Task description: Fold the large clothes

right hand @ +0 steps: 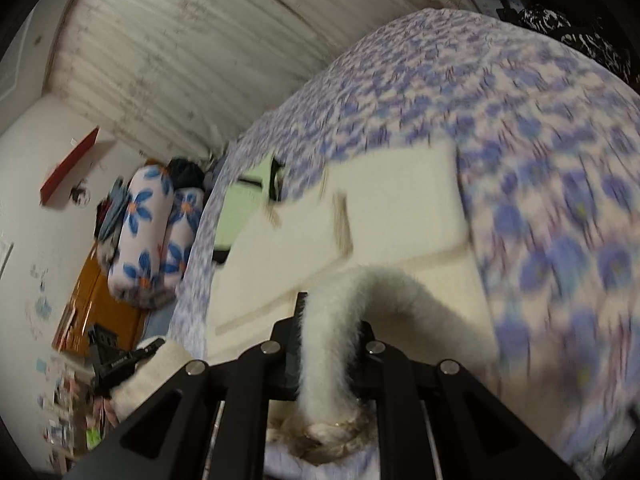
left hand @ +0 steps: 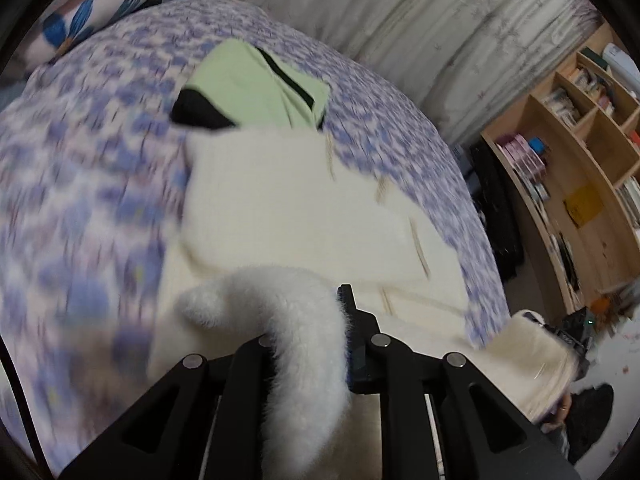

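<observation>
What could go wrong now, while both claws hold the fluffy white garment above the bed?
1. Each claw, left and right, pinches only a narrow fluffy edge of the white garment; it may slip out.
2. The folded green garment lies against the white one's far end; dragging could disturb it.
3. The view is blurred, so the fold may land crooked on the bedspread.

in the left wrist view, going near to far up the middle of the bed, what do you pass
left gripper shut on the fluffy white garment → green garment → flowered bedspread → curtain
</observation>
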The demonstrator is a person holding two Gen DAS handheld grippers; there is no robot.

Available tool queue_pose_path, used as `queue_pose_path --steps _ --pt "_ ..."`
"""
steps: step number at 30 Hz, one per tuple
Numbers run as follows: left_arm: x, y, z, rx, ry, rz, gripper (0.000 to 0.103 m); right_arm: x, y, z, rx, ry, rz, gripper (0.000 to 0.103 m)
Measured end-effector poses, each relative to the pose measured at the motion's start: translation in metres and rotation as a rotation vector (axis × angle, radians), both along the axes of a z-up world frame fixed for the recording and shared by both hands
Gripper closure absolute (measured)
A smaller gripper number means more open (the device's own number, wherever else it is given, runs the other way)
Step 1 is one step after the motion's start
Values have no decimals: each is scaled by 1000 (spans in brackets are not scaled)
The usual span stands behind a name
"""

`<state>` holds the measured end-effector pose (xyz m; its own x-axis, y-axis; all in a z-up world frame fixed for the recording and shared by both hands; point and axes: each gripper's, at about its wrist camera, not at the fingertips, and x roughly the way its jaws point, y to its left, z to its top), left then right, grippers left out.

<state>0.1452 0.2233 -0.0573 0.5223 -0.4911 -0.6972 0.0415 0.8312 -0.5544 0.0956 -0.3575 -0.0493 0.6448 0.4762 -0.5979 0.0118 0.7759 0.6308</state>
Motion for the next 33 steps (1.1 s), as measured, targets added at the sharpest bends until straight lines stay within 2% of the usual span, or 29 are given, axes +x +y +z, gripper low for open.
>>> queue_pose_path --steps 2,5,7,8,9,10,12,14,17,20,23,26,30,33 --pt "42 0 -4 0 10 23 87 39 -7 -1 -2 9 -49 90" --pt "94 0 -12 -33 44 49 75 93 -12 -11 -14 49 -100 80" --pt "129 1 -26 -94 90 57 58 125 -12 -26 -14 87 -119 62" --pt "144 1 -35 -122 118 58 54 132 -13 -33 -8 98 -122 56" --pt "156 0 -43 -131 140 60 41 140 -11 -41 2 109 -123 45" --pt "164 2 -49 -139 149 69 33 147 -9 -48 3 117 -120 39" --pt "180 7 -60 -157 162 87 25 156 -4 -61 -6 141 -102 39" --pt "190 12 -68 -145 171 109 22 163 1 -72 -40 168 -88 39" --pt "203 17 -77 -51 184 132 22 167 4 -82 -117 173 -78 39" --pt "209 13 -83 89 172 105 22 169 2 -83 -216 148 -88 39" --pt "209 2 -85 309 105 33 22 177 7 -83 -364 115 -70 39" --pt "212 -9 -90 452 55 -46 22 190 14 -88 -500 102 -33 39" --pt "218 -22 -93 558 1 -131 22 214 19 -96 -579 106 16 39" --pt "227 -33 -96 617 -29 -168 22 233 17 -102 -575 133 27 39"
